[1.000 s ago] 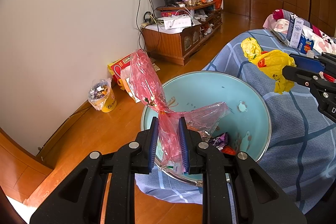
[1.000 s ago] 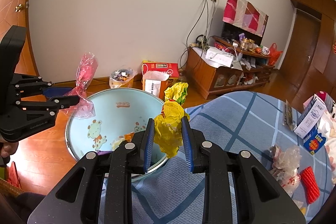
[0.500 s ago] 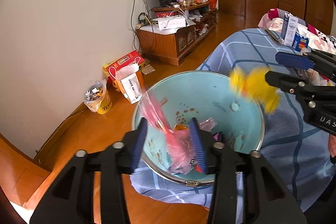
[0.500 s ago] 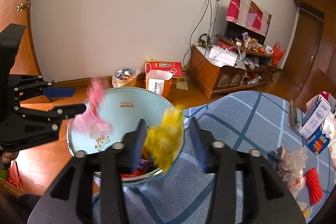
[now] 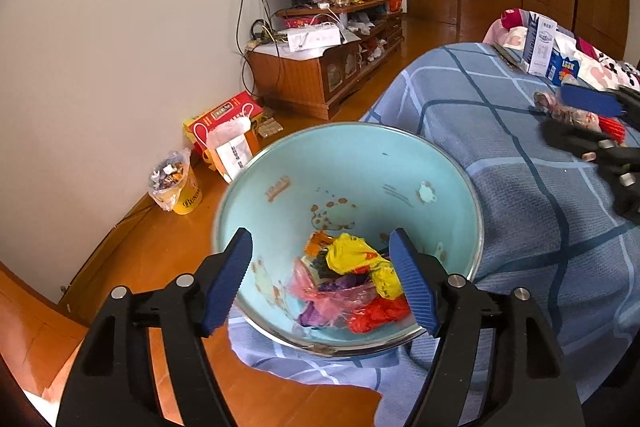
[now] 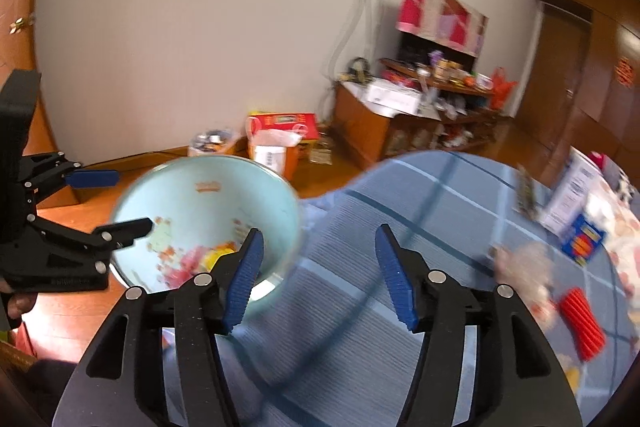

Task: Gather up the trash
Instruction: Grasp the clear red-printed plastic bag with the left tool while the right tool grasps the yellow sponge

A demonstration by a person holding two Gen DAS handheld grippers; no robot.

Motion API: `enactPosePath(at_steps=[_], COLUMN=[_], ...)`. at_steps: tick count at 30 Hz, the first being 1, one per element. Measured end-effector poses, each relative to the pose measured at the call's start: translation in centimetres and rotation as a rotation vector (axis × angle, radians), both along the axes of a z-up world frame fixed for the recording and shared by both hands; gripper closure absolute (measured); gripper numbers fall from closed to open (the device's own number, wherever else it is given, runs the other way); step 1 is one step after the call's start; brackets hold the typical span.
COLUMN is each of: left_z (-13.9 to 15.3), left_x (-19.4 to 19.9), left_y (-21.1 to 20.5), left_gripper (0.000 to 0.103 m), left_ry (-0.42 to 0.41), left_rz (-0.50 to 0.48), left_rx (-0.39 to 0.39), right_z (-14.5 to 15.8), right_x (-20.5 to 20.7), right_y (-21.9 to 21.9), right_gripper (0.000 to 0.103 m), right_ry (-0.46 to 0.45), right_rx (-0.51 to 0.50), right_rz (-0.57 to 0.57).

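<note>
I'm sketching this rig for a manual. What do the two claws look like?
Both match: the left claw and right claw have matte black angular arms with cut-out openings and silver pivot screws, and each finger carries a ribbed blue pad. No cables show.

Left gripper (image 5: 322, 275): black frame, blue ribbed pads, angled downward; jaws opening, spread wide, nothing between the pads. Seen from the right gripper's side as a black frame far to its left.

Right gripper (image 6: 320, 273): same build, tilted downward; jaws opening, nothing gripped. Lies well off to the left gripper's right.
</note>
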State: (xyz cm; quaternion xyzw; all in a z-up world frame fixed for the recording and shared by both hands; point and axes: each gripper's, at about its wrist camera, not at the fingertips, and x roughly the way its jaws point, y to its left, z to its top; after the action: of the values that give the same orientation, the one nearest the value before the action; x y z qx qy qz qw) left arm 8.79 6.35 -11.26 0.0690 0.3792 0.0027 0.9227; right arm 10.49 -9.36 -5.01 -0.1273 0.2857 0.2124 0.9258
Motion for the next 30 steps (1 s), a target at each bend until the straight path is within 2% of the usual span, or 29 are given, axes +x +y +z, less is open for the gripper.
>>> enactPosePath(at_steps=[6, 10, 14, 19, 25, 26, 27, 30], left_z=[-1.4, -2.0, -2.1, -2.0, -1.9, -1.9, -1.8, -1.2], left_x=[0.7, 1.3, 1.7, 2.0, 3.4, 3.7, 4.1, 4.6], left_y=[-2.7, -4.8, -7.4, -10.2, -12.0, -12.2, -12.6, -13.2], left_gripper=[0.024, 0.024, 0.022, 0.021, 0.02, 0.02, 0.02, 0.02], left_ry=[0.023, 0.03, 0.024, 0.01, -0.011, -0.009, -0.007, -0.017], left_rz=[-0.041, -0.072, -0.114, -0.162, -0.169, -0.169, -0.167, -0.167], left_rx=[0.013, 0.019, 0.026, 0.037, 0.05, 0.046, 0.041, 0.027], right_z=[-0.4, -1.2, -2.6, -4.2, -4.9, -5.0, -5.0, -5.0], right_x=[-1.3, -2.1, -2.5, -2.3, -1.9, -1.9, -1.7, -1.9], right_y=[-7.7, -13.8, -17.6, -19.8, -20.3, -20.5, -20.7, -21.2], right_gripper=[0.042, 0.038, 0.037, 0.037, 0.037, 0.041, 0.05, 0.065], right_ry=[0.016, 0.055, 0.106, 0.152, 0.186, 0.191, 0.197, 0.212], right_rx=[-0.036, -0.035, -0.02, 0.001, 0.009, 0.013, 0.019, 0.035], right_rz=[-0.19, -0.349, -0.446, -0.491, -0.518, -0.522, -0.522, -0.504])
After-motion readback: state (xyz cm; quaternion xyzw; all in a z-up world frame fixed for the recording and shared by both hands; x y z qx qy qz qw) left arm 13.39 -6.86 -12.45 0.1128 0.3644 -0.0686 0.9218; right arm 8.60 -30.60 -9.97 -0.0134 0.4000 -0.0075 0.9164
